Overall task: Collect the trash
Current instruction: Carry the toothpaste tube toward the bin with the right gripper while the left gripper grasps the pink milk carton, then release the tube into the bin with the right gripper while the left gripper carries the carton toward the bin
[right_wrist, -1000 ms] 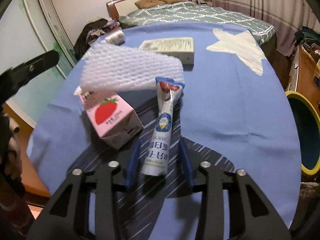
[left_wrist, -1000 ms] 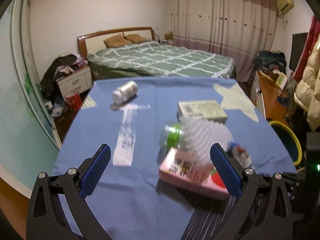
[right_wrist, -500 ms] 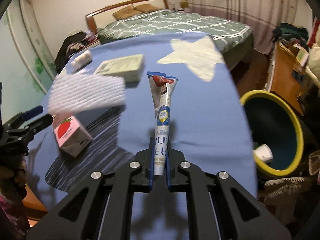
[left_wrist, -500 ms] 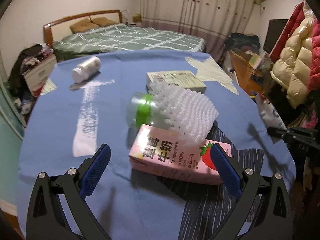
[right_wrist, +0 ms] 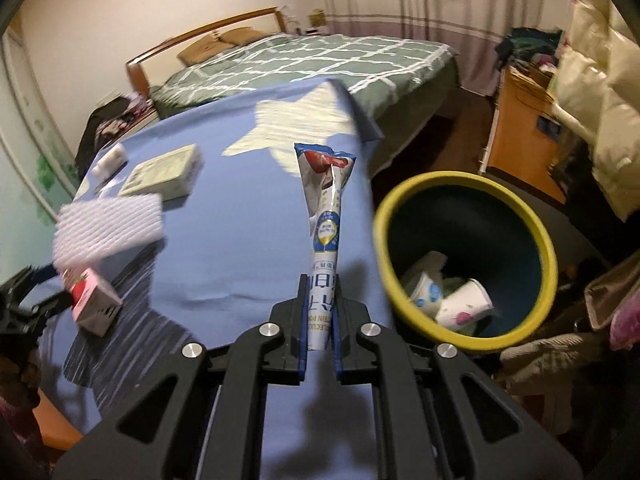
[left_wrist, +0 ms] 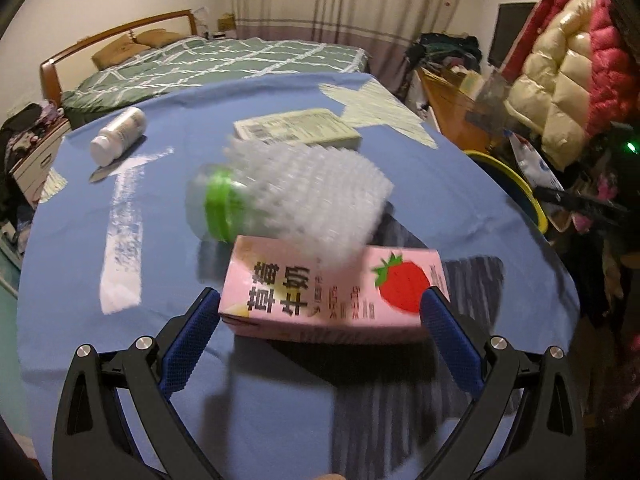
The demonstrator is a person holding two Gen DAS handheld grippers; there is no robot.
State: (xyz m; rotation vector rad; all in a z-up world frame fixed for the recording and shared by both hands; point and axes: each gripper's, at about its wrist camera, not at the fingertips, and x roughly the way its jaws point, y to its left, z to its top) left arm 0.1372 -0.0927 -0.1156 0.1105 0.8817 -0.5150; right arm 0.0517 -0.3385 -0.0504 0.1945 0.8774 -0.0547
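A pink strawberry milk carton (left_wrist: 332, 296) lies on its side on the blue-clothed table (left_wrist: 160, 240). My left gripper (left_wrist: 320, 312) is open, with one blue finger at each end of the carton. A white foam net (left_wrist: 320, 200) rests over the carton and a clear bottle with a green band (left_wrist: 218, 208). My right gripper (right_wrist: 320, 284) is shut on the lower end of a long white-and-blue wrapper (right_wrist: 326, 208), held upright above the table's right edge. Just to its right is the yellow-rimmed bin (right_wrist: 384, 240). The carton (right_wrist: 90, 300) also shows at the left.
A white pill bottle (left_wrist: 116, 136) and a flat pale box (left_wrist: 296, 130) lie farther back on the table. The bin holds paper cups (right_wrist: 460, 304). A bed (left_wrist: 220, 60), a wooden desk (right_wrist: 520, 128) and hanging padded coats (left_wrist: 560, 80) surround the table.
My right gripper shut on the wrapper, lifted it off the table and carried it right, up to the bin. My left gripper sank and closed in until its fingers flank the pink carton.
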